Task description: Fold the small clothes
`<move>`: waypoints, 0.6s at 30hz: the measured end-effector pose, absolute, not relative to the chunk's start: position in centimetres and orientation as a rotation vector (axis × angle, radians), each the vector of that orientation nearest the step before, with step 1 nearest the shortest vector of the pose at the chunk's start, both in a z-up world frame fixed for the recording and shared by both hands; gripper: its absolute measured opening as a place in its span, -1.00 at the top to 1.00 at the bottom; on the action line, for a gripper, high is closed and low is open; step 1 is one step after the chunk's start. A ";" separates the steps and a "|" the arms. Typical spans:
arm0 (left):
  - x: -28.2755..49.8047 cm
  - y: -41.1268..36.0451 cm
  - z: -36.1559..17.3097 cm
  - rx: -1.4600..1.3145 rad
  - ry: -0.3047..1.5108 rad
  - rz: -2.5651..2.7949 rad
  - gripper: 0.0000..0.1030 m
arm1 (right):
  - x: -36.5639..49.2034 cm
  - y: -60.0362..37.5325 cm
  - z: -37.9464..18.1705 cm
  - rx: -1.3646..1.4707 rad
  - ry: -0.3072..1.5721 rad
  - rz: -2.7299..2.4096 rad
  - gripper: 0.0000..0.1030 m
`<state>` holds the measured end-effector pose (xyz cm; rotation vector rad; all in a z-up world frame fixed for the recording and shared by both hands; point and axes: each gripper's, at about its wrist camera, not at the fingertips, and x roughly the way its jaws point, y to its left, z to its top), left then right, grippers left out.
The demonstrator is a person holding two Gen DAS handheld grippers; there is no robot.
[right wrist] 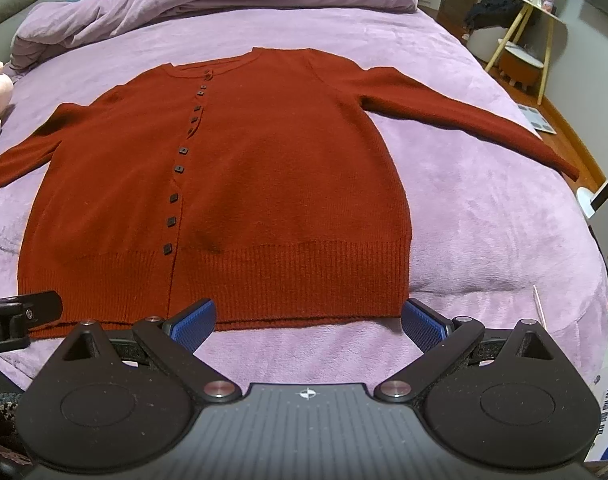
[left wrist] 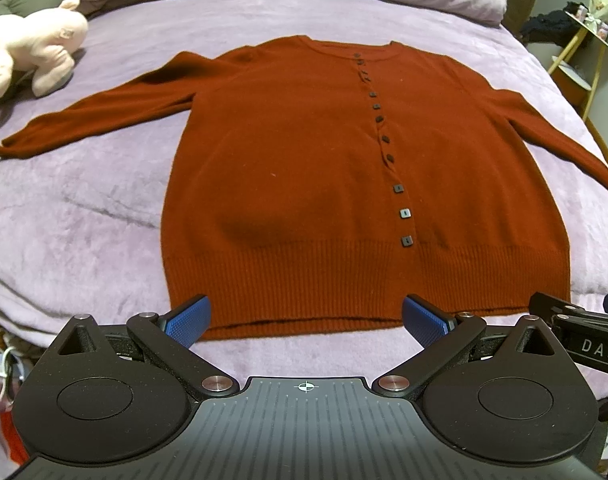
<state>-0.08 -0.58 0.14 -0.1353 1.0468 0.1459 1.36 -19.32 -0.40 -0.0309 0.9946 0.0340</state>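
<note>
1. The cardigan (left wrist: 324, 168) lies flat and buttoned in the middle of the bed (left wrist: 84, 208), front up, both sleeves spread out to the sides, ribbed hem toward the cameras. No fold has been started, so the task looks to be at its very beginning.
2. The left hand-held gripper (left wrist: 306, 320) sits just short of the cardigan's hem with its jaws spread wide and nothing between them. The right hand-held gripper (right wrist: 308, 322) is likewise wide open and empty, near the hem's right part.
3. Risk: the knit is soft and double-layered. A pinch at the hem may catch only the top layer, so the front lifts and the back stays down, leaving a crooked fold.
4. Risk: the plush bed cover could be caught along with the cardigan and rise with it.
5. Risk: the button row (left wrist: 384, 140) sits off-centre in the left view; folding across it may bulge.
6. Beyond the cardigan's left sleeve, a pink soft toy (left wrist: 32, 44) could snag a swung sleeve.
</note>
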 end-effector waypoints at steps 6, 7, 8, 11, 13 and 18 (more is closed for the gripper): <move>0.2 -0.7 0.1 -0.134 1.056 0.150 -1.00 | 1.7 -19.4 -0.6 -0.022 1.001 0.041 -0.92; 0.3 -0.7 0.1 -0.134 1.057 0.151 -1.00 | 1.7 -19.5 -0.6 -0.016 0.999 0.046 -0.92; 0.3 -0.7 0.1 -0.134 1.059 0.152 -1.00 | 1.8 -19.6 -0.6 -0.012 1.000 0.049 -0.92; 0.6 -0.6 -0.1 -0.141 1.064 0.151 -1.00 | 1.9 -19.8 -0.8 0.009 0.997 0.067 -0.92; 0.7 -0.5 -0.2 -0.147 1.066 0.146 -1.00 | 2.1 -20.0 -0.9 0.032 0.997 0.090 -0.92; 2.1 0.0 -0.3 -0.188 1.072 0.084 -1.00 | 2.8 -21.2 -1.8 0.120 0.976 0.182 -0.92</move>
